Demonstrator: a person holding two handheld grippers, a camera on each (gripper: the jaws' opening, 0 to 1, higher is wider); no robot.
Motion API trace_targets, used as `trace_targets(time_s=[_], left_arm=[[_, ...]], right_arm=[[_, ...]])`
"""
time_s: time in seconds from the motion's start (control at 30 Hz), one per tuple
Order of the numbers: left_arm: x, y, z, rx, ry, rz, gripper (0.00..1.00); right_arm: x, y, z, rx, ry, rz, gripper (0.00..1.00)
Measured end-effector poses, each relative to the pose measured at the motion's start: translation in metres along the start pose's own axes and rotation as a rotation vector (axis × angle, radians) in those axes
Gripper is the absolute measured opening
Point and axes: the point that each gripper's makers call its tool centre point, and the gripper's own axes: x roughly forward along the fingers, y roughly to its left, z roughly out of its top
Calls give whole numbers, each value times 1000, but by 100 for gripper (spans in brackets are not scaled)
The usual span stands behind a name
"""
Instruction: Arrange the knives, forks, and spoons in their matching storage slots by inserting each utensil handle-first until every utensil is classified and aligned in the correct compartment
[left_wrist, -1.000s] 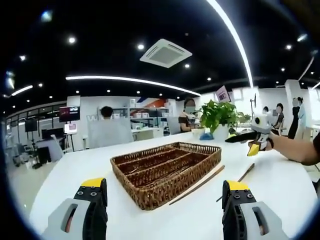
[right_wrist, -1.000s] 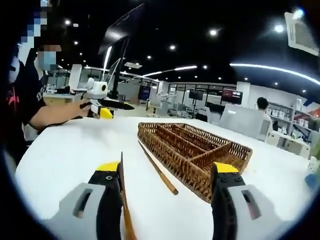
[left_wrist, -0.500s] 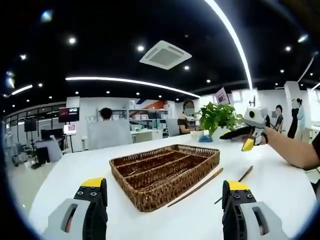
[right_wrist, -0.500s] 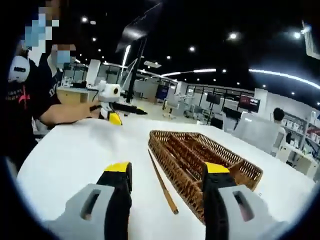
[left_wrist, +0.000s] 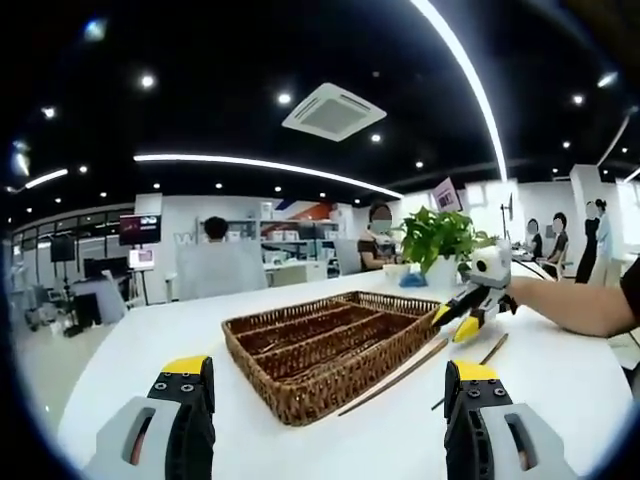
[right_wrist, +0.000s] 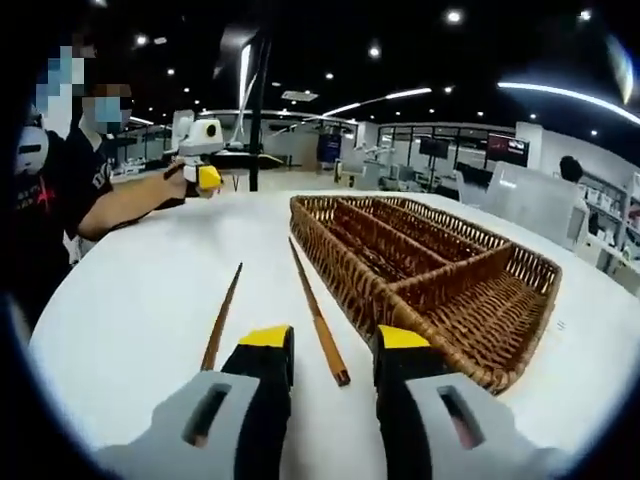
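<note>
A brown wicker tray (left_wrist: 330, 340) with three long slots and one cross slot lies on the white table (left_wrist: 560, 400); its slots (right_wrist: 420, 250) look empty. Two long brown wooden utensils lie beside it: one (right_wrist: 315, 315) along the tray's side, one (right_wrist: 222, 318) further out. In the left gripper view they are the near stick (left_wrist: 395, 372) and the far stick (left_wrist: 482, 353). My right gripper (right_wrist: 332, 345) is low over the near stick's end, jaws narrowed but apart, and appears as (left_wrist: 452, 322). My left gripper (left_wrist: 328, 385) is wide open before the tray, holding nothing, seen as (right_wrist: 205, 172).
A potted plant (left_wrist: 437, 235) stands at the table's far edge behind the tray. The person's arm (left_wrist: 570, 300) reaches in from the right. People sit at desks in the office beyond. Bare table surface (right_wrist: 130, 290) lies outside the utensils.
My right gripper has dropped to the table by the tray and its jaws have narrowed around the near stick's end. The left gripper has held still, open.
</note>
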Motion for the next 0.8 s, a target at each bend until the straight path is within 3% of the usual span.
trace_targets(time_s=[0.07, 0.2, 0.3, 0.4, 0.67, 0.8], left_arm=[[0, 1, -2, -1, 5, 3, 100], [0, 3, -3, -2, 9, 10, 100], [1, 6, -6, -7, 17, 16, 100], [0, 7, -6, 2, 18, 26, 100], [0, 4, -1, 22, -7, 26, 100], [1, 7, -3, 14, 3, 38, 100]], right_arm=[[3, -2, -10, -9, 49, 20, 26], [4, 0, -13, 8, 43, 56, 7], [2, 11, -13, -39, 49, 96, 6], [2, 14, -14, -14, 56, 119, 5], [5, 15, -13, -21, 57, 122, 6], [13, 13, -8, -17, 41, 110, 16]])
